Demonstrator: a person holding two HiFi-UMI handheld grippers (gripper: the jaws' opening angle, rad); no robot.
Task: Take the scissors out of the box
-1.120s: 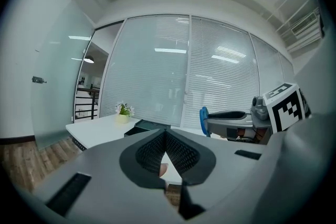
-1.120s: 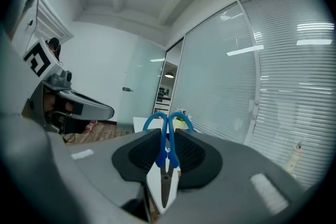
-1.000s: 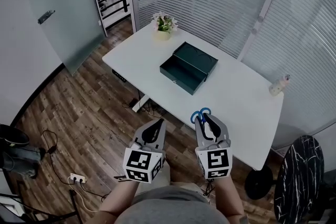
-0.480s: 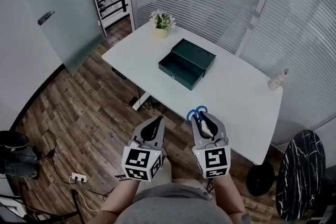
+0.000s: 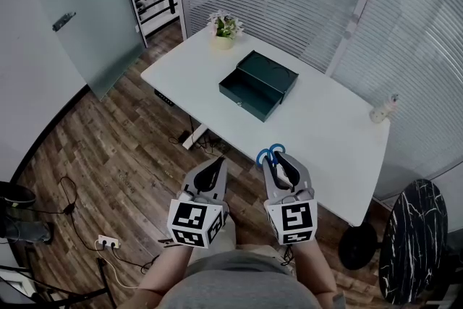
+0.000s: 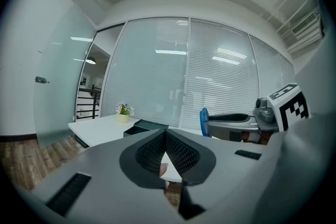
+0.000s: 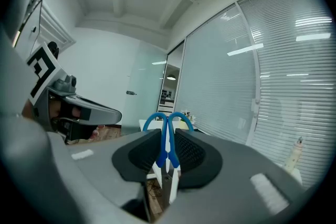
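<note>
The blue-handled scissors [image 5: 270,154] are clamped in my right gripper [image 5: 278,166], handle loops sticking out past the jaws; in the right gripper view the scissors [image 7: 167,139] stand upright between the two black pads, blades pointing back toward the camera. My left gripper [image 5: 215,171] is held beside the right one, its jaws meeting at the tips with nothing between them, as the left gripper view [image 6: 164,136] also shows. Both are well short of the white table [image 5: 325,127]. On it, far ahead, lies the dark green box [image 5: 257,85], open.
A small potted plant [image 5: 223,30] stands at the table's far left corner and a small bottle [image 5: 383,110] at its right edge. Wooden floor, cables and a power strip [image 5: 108,242] lie below left. A black marbled round table [image 5: 414,242] is at the right. Glass partitions with blinds stand behind.
The grippers keep their pose and hold; the view shifts slightly, the table and box sitting a little higher and further left in the picture than a second ago.
</note>
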